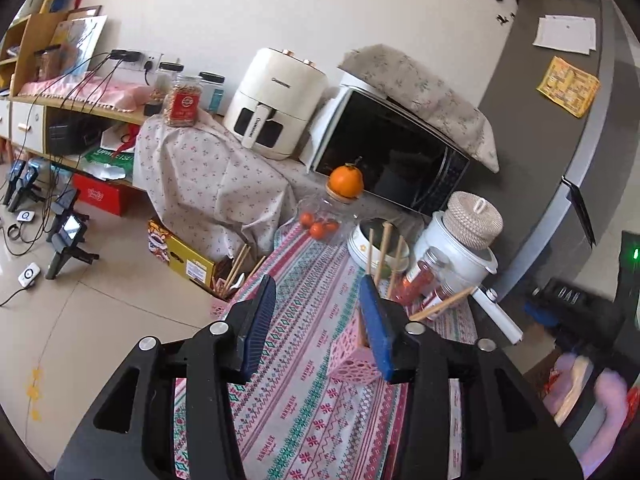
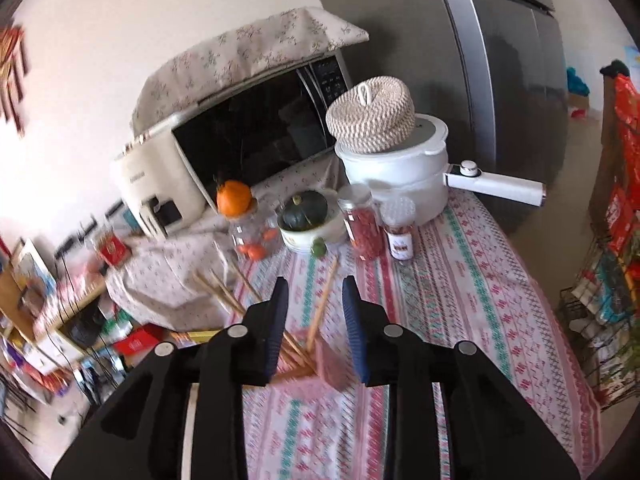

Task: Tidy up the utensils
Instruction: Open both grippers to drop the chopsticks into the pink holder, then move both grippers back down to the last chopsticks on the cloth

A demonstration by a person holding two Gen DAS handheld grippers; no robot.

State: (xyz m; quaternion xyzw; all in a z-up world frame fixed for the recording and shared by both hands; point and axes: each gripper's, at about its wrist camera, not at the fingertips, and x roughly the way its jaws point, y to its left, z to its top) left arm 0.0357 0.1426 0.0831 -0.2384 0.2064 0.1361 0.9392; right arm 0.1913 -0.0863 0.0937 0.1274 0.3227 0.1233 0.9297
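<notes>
My left gripper hangs over the patterned pink, green and white tablecloth with its blue-padded jaws spread wide and nothing between them. Just beside its right pad stands a pink perforated plastic utensil holder, with several wooden chopsticks rising out of it, one leaning far out to the right. A second bunch of wooden chopsticks sits at the table's far left edge in another pink holder, only partly visible. My right gripper is also parted and holds nothing; below and between its pads I see the pink holder, blurred, with a wooden chopstick sticking up through the gap, touching neither pad as far as I can tell. Further back on the cloth stand a white bowl holding a dark green squash, two clear jars of red contents, a white pot with a woven lid, and a microwave under a floral cover.
</notes>
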